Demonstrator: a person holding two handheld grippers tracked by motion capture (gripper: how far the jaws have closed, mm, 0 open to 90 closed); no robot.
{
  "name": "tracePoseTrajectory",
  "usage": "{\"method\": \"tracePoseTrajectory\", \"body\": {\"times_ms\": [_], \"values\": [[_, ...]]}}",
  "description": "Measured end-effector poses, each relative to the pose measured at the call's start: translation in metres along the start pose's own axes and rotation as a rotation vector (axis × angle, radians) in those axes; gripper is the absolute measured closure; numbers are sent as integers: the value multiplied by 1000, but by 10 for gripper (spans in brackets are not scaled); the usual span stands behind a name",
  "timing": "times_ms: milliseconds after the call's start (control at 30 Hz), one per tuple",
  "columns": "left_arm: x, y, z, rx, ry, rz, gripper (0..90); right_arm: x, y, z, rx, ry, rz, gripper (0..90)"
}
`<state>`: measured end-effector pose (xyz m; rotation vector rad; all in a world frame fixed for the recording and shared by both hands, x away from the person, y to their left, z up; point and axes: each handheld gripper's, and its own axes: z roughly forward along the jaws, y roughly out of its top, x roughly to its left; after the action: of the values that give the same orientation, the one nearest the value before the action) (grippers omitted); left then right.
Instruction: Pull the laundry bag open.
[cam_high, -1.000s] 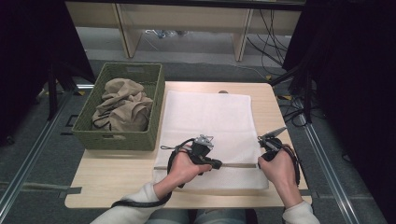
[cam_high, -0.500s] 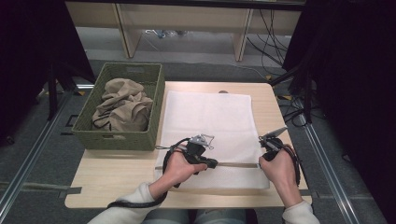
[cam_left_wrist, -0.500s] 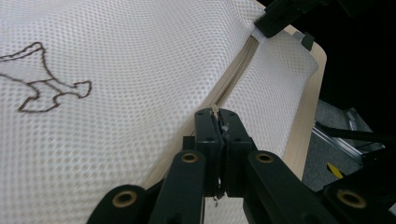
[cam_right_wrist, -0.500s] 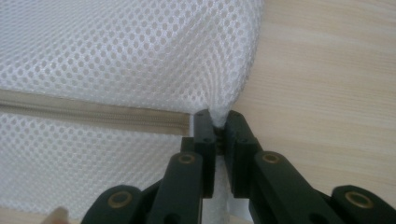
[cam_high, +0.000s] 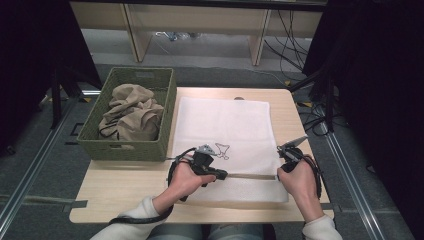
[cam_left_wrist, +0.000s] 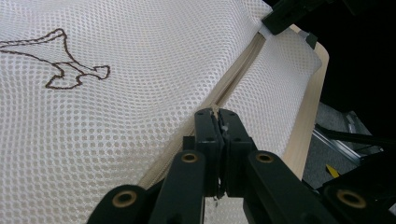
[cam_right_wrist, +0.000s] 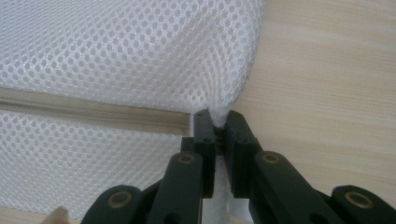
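While the right gripper is pinching the mesh bag's corner at the table's near right, the left gripper is clamping what looks like the zipper pull. The zipper is running straight between them, left to right.

White mesh bag, beige zipper, perhaps olive basket

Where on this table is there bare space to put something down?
Bare wood: the near-left corner of the table, between the green basket and the front edge, plus a strip right of the white mesh bag. The bag crowds the middle.
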<state>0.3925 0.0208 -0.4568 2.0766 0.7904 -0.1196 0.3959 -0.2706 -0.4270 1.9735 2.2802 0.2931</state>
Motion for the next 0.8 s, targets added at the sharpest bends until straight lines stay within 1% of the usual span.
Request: {"method": "tracePoseTrajectory", "body": {"times_ms": [33,67,100,133,167,233,267,300,333,367,433,467,500,533,567,600,633,667,700,733,767,800], "values": [[0,0,0,0,-3,-6,869,-1,0,1,-7,3,-9,849],[0,0,-2,5,6,1,869,-1,0,1,-5,7,-5,849],[1,-1,-2,4,10,3,869,3,0,0,14,-10,41,849],[2,-2,-4,2,4,-4,869,-1,0,1,1,-18,2,849],[2,-2,-4,-1,4,-9,869,-3,0,2,8,-21,2,849],[4,-3,-6,-3,5,-5,869,-1,0,1,7,0,25,849],[4,-4,-7,-4,8,-14,869,-1,0,1,-2,-2,12,849],[4,-4,-8,-9,10,-13,869,1,0,0,8,-1,15,849],[5,-4,-8,-2,15,-7,869,0,0,1,1,-1,-6,849],[4,-4,-9,-5,6,-12,869,0,0,1,-4,1,2,849],[5,-5,-9,-3,3,-11,869,0,1,1,13,7,9,849],[4,-5,-9,6,20,-7,869,1,1,2,18,9,18,849],[4,-5,-9,2,15,-13,869,0,0,3,11,-16,-3,850],[5,-6,-11,5,8,-9,869,-1,0,3,8,-29,-13,850],[5,-6,-12,1,22,-13,869,-1,1,3,13,-14,24,849],[6,-6,-13,1,10,-9,869,-1,1,2,13,-3,22,849],[6,-7,-14,0,17,-16,869,-2,0,2,8,-1,12,849],[6,-7,-15,0,22,-14,869,-1,0,1,7,-6,-1,849],[7,-7,-16,1,21,-8,869,0,1,1,14,-13,5,849],[8,-8,-18,-4,14,-21,869,0,1,1,13,-22,9,849],[9,-9,-20,-6,19,-25,869,0,0,2,16,-24,37,850],[10,-10,-22,0,32,-18,869,-3,1,3,13,-13,17,849]]}}
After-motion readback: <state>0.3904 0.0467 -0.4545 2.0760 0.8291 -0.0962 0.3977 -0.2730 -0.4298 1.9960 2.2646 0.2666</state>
